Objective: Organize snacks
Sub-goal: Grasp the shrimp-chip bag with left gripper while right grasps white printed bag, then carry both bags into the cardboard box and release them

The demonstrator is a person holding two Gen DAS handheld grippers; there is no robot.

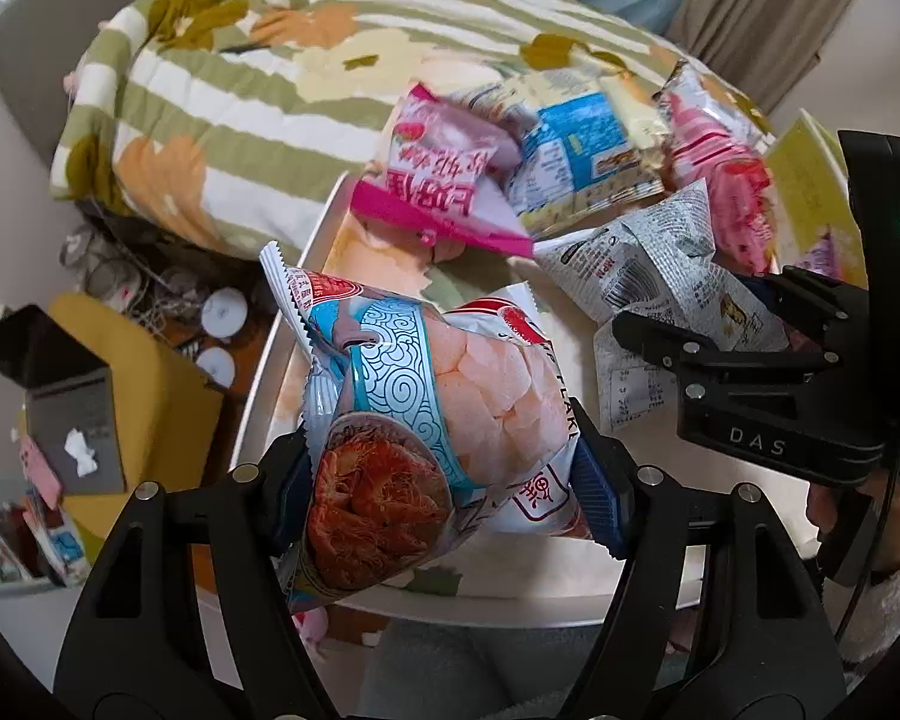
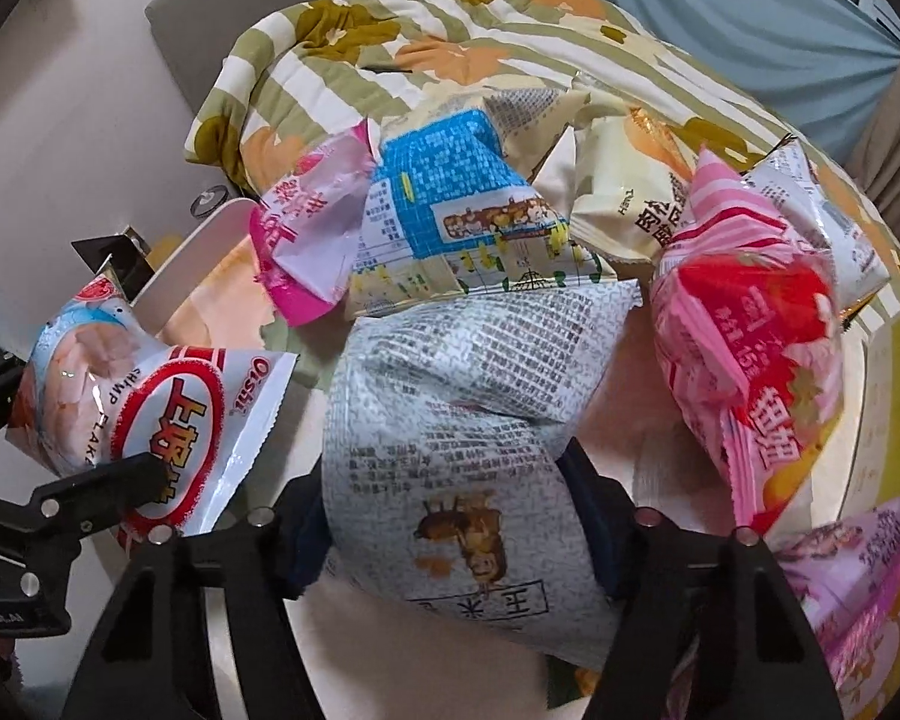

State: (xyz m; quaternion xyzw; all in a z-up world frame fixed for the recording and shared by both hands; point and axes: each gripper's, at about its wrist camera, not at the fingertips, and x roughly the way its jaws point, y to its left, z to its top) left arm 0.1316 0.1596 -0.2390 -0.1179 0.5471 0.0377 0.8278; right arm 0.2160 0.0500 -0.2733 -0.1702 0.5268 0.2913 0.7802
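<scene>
At the far left, beside the table, sits a yellow stool (image 1: 150,396) with clutter on it, and behind the table lies a green striped quilt (image 1: 240,108) with orange flowers.

Next comes the left gripper (image 1: 444,480). Its two fingers are clamped on a shrimp chip bag (image 1: 426,414), pale blue and white with a picture of red shrimp, pressing in the bag's sides. The bag seems to be lifted a little above the white tray (image 1: 270,396), though how far clear it is cannot be told.

In the middle of the tray lies a heap of snacks: a pink bag (image 1: 444,180), a blue and yellow bag (image 1: 576,156) touching it, and a cream bag (image 2: 624,204) just behind.

Further right, the right gripper (image 2: 450,516) is closed on a grey printed bag (image 2: 468,420) covered in small text, its fingers squeezing the bag from both sides. This bag rests against the heap.

At the far right stands a red and pink striped bag (image 2: 750,360), with a purple bag (image 2: 858,588) below it at the tray's edge.

The step in hand appears to be picking up, with one bag gripped in each tool. The next move likely calls for lifting both bags clear of the heap without dragging the neighbours, then carrying each to its place. Where that place is does not show.
</scene>
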